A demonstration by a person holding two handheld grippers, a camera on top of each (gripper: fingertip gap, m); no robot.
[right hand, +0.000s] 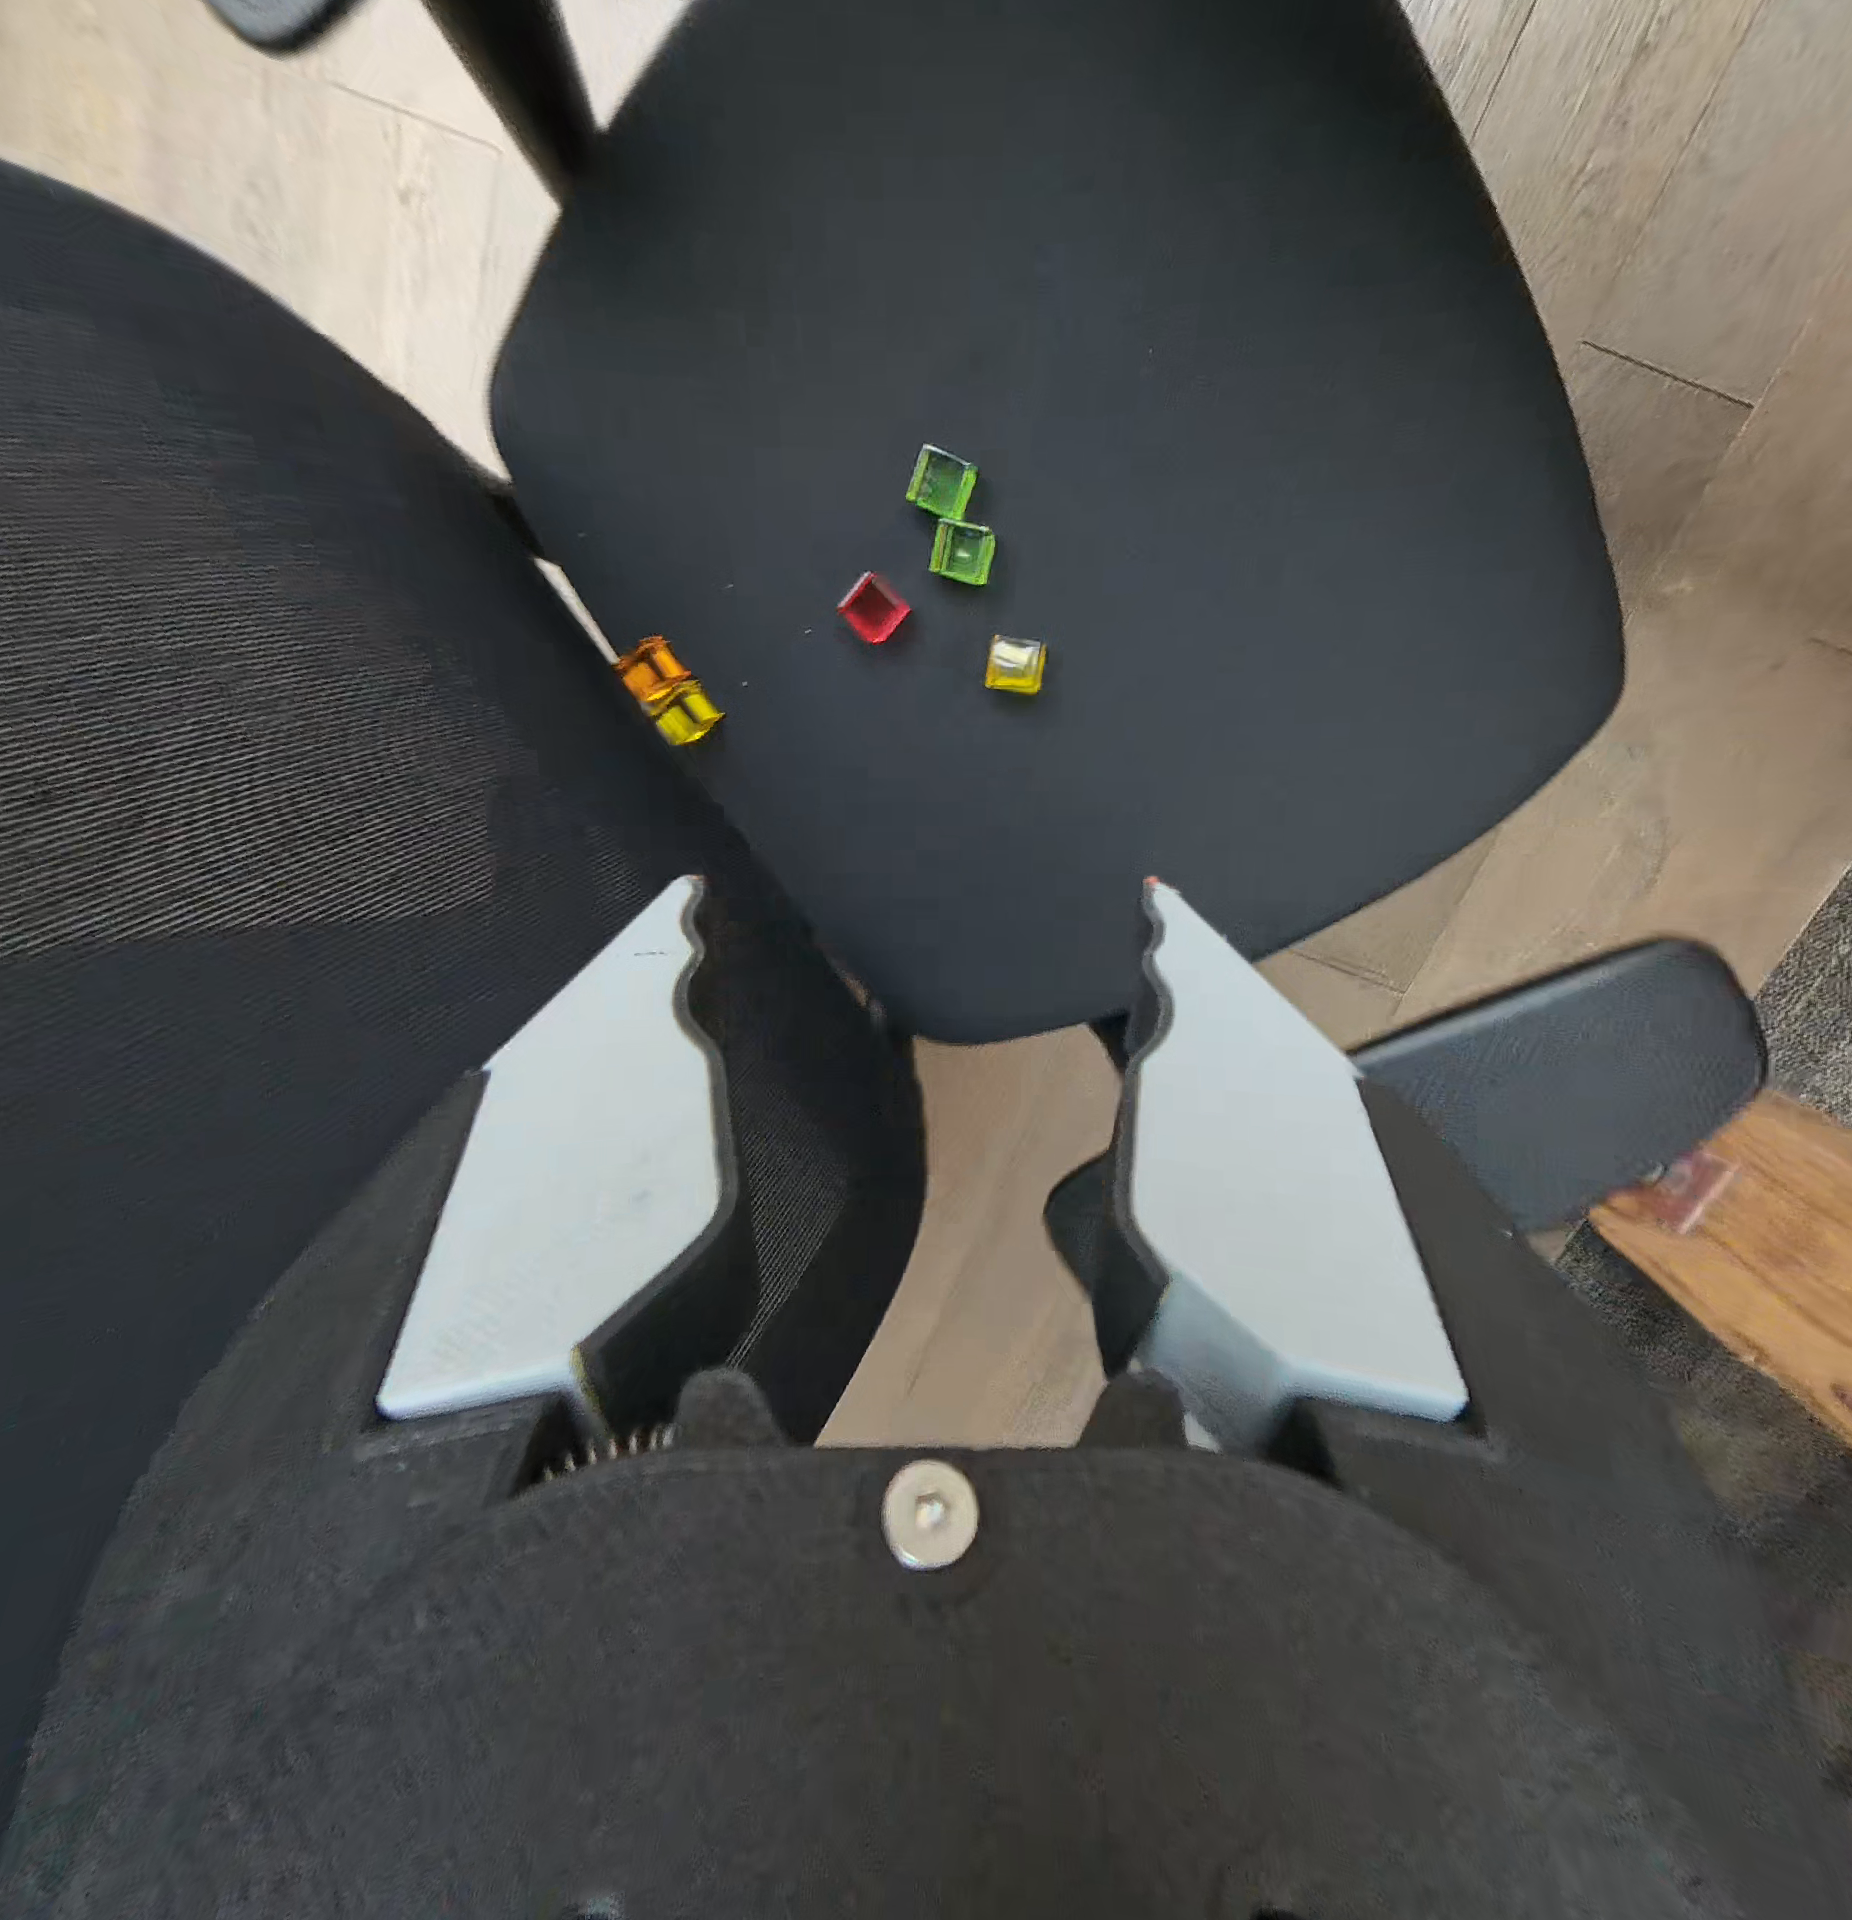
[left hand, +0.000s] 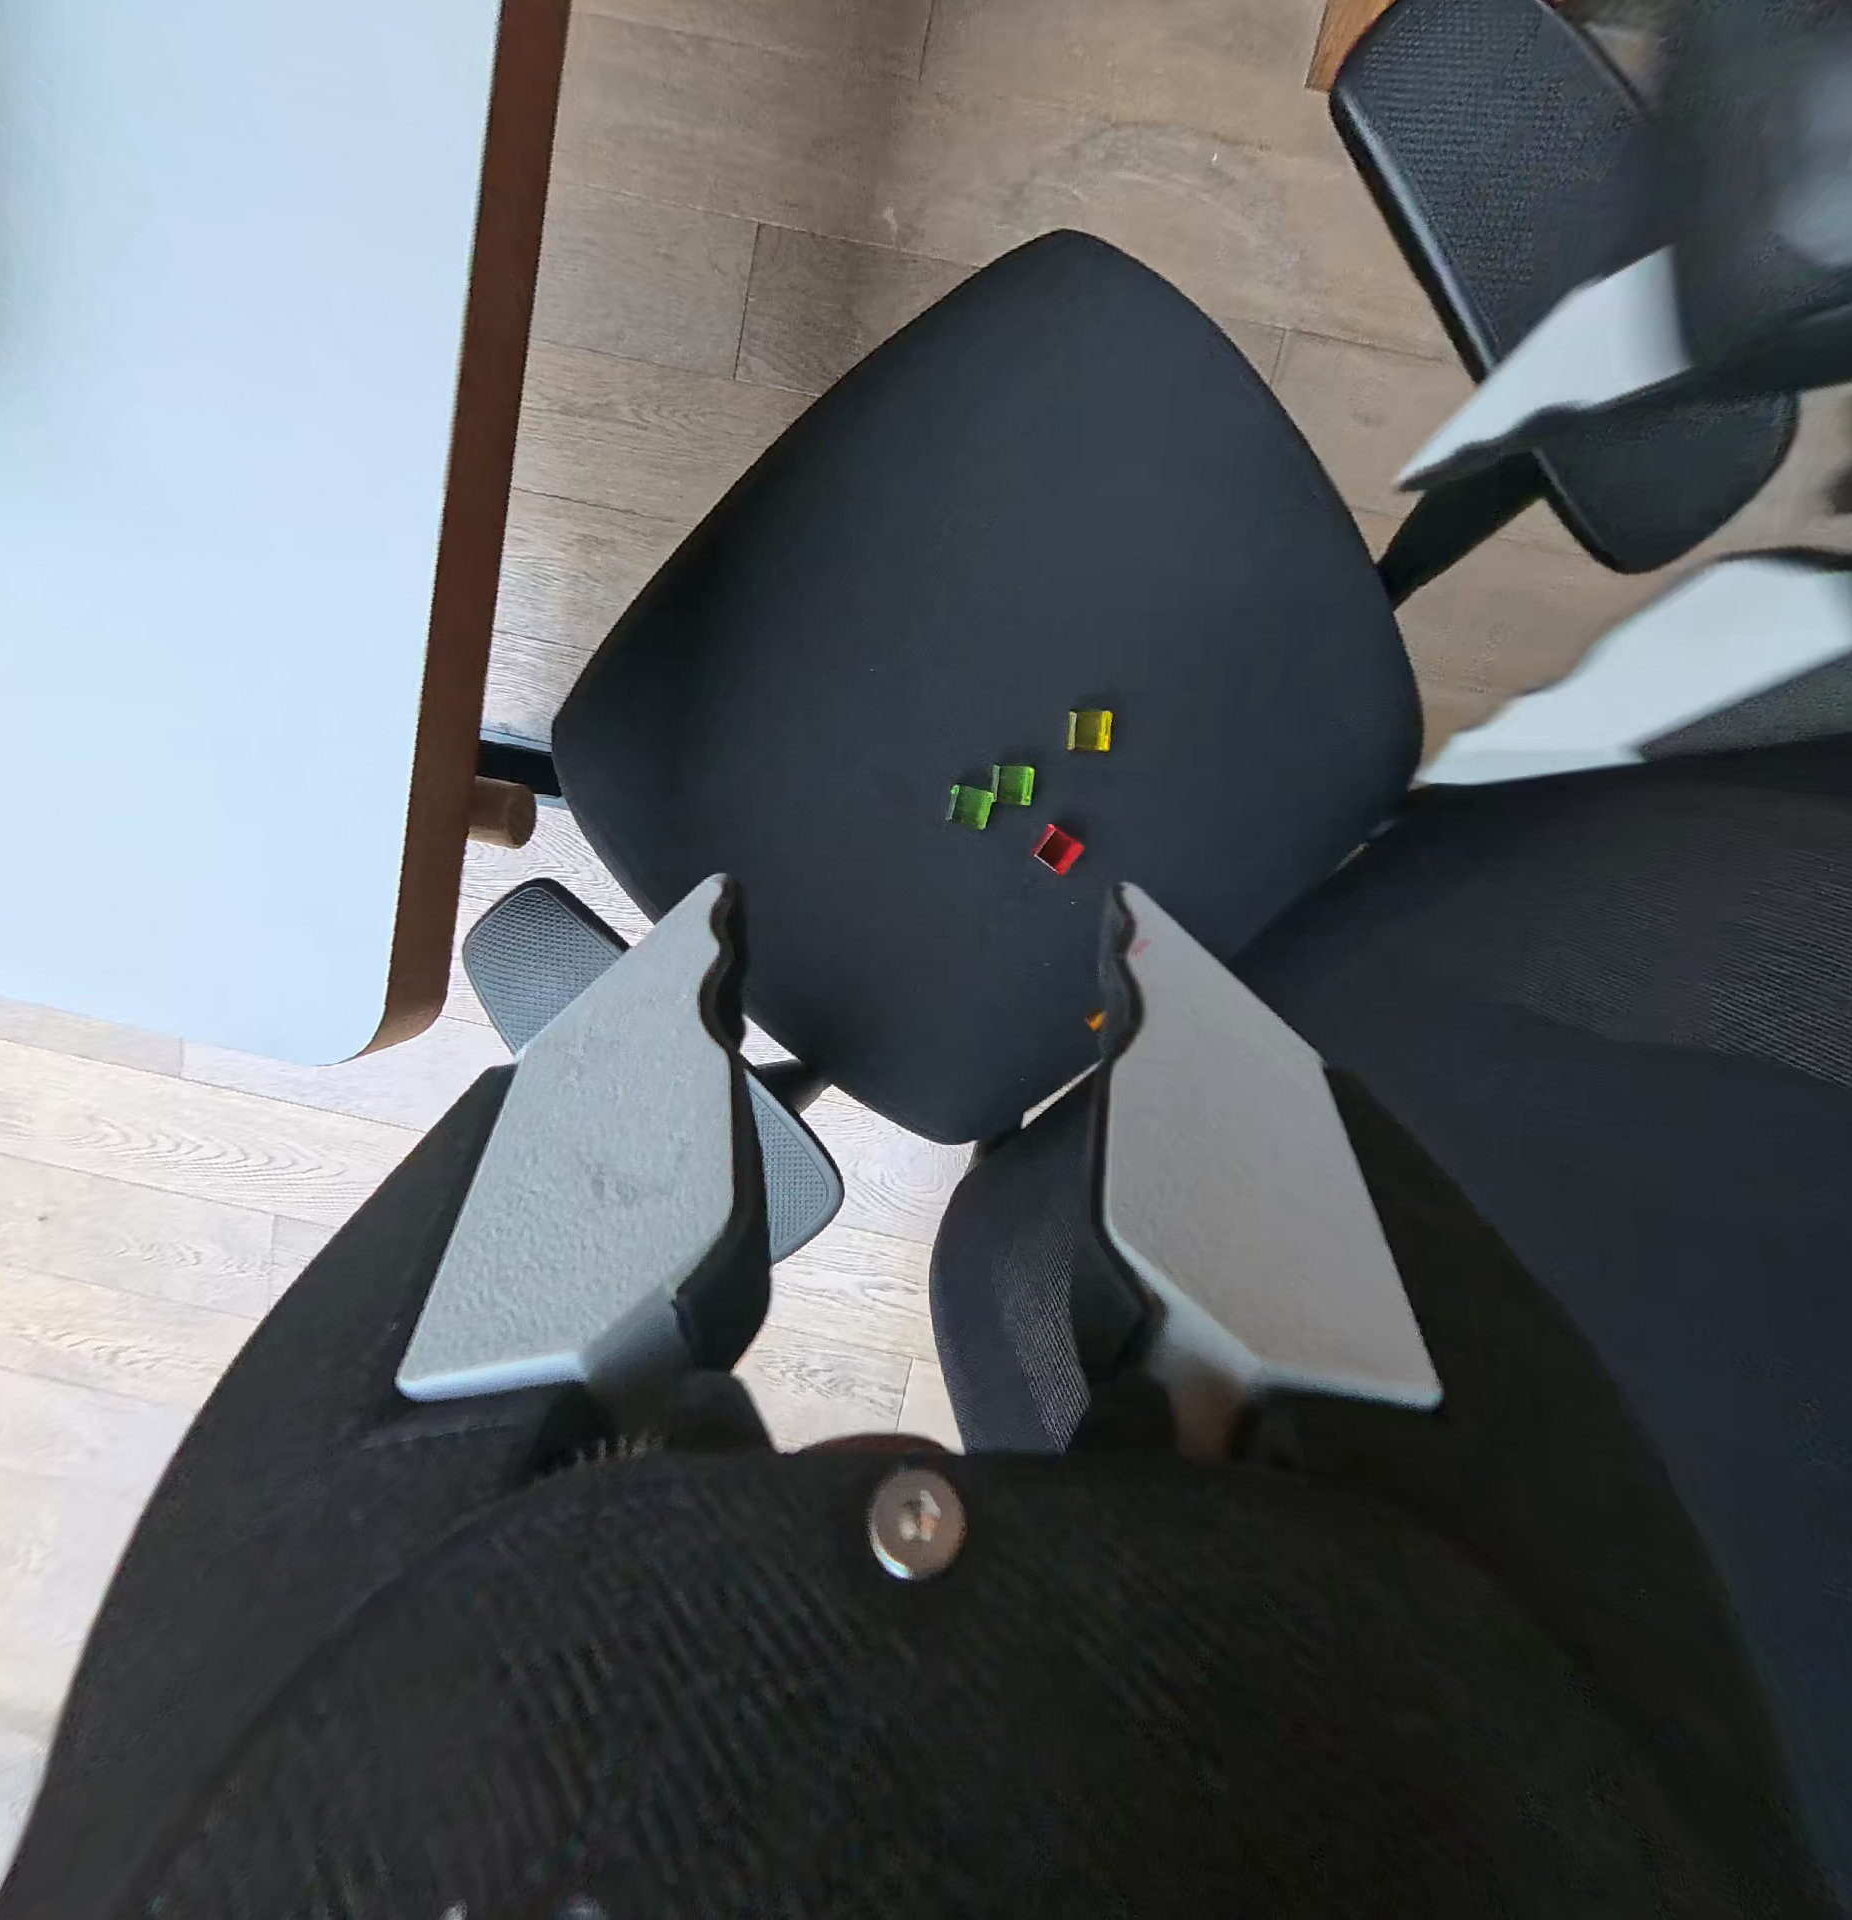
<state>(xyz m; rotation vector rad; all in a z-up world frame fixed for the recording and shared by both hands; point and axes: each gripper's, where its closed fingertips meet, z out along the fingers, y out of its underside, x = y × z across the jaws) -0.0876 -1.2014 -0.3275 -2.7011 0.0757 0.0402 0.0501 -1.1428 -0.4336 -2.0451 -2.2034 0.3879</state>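
Note:
Small clear plastic cubes lie on a black chair seat [left hand: 901, 499] [right hand: 1161, 260]. Two green cubes [left hand: 991, 795] [right hand: 951, 514] touch each other. A red cube [left hand: 1058, 848] [right hand: 873, 608] and a yellow cube [left hand: 1089, 729] [right hand: 1014, 663] lie near them. An orange cube [right hand: 650, 668] and a second yellow cube [right hand: 686, 715] sit together at the seat's edge by the backrest; the orange one [left hand: 1094, 1021] just shows in the left wrist view. My left gripper [left hand: 922, 904] is open and empty above the seat, nearest the red cube. My right gripper [right hand: 922, 894] is open and empty above the seat's near corner.
A black mesh backrest [left hand: 1628, 1039] [right hand: 226, 675] rises beside the seat. A pale table with a brown edge [left hand: 454, 520] stands at the left. Armrests [left hand: 548, 956] [right hand: 1566, 1070] flank the seat. The other gripper [left hand: 1628, 364] shows blurred at upper right. Wood floor [right hand: 1680, 312] lies below.

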